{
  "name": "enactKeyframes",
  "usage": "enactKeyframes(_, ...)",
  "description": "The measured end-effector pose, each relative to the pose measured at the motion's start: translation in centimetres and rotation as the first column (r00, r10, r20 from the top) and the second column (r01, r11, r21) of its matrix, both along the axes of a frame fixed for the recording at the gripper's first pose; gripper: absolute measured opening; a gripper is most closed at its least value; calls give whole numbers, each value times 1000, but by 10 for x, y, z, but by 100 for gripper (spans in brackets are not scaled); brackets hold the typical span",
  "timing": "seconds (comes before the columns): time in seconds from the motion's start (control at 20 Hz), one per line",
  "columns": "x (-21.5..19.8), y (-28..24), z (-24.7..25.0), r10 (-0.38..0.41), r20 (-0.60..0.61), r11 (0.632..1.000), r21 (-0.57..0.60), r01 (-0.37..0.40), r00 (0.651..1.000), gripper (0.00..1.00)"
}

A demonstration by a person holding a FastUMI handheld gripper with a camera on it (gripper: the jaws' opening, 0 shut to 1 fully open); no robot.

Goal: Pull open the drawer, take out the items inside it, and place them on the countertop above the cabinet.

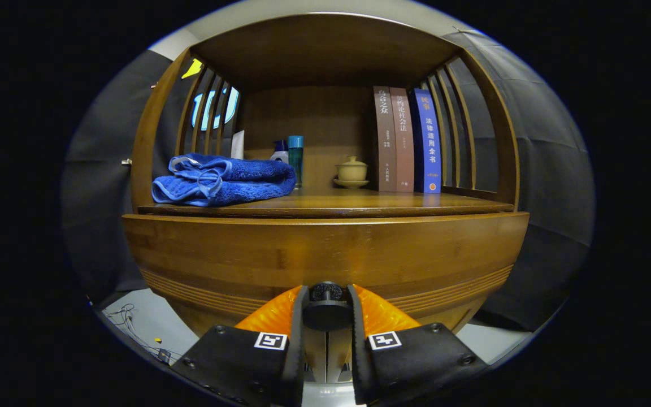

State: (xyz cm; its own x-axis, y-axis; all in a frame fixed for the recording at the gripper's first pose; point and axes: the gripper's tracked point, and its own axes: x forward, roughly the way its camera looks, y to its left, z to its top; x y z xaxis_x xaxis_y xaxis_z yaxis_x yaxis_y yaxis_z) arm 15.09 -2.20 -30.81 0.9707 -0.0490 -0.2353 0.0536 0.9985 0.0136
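Right now, in the gripper view, your gripper (326, 308) has its two fingers closed against either side of the drawer knob (326, 294), a dark, round, patterned knob on a short stem, so both fingers press on it. That knob sits low on the drawer front (325, 249), a broad panel of smooth, glossy, honey-brown wood with fine grain and a band of thin ridged grooves running along its lower part. You cannot see into the drawer, so whatever lies inside is hidden behind the panel, and whether the drawer is pulled out at all is hard to judge from this angle. Just above the panel lies the countertop (359, 202), the same polished wood, roofed by a wooden top and flanked by slim curved slats on both sides. On it, beyond your fingers and toward one side, rests a folded blue towel (224, 180), thick and fluffy with a stitched hem. Behind the towel stand a teal-capped bottle (295, 158) and a white one (280, 152), both partly hidden by the cloth. Near the middle sits a small pale ceramic lidded cup (351, 169) on a saucer, and beside it three upright books (407, 141), two brown and one blue.
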Motion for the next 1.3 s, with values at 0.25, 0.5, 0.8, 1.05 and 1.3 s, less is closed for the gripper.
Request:
enactKeyframes(0.25,-46,-1,6,-2,-7,999,40,2,1000,38)
enactKeyframes(0.5,-86,0,11,9,-17,998,63,-8,1000,38)
enactKeyframes(0.8,-115,-1,9,39,-10,999,14,-39,999,37)
enactKeyframes(1.05,-113,0,7,46,-17,999,-4,-46,999,37)
enactKeyframes(1.3,-124,5,2,115,-55,991,-55,-118,992,76)
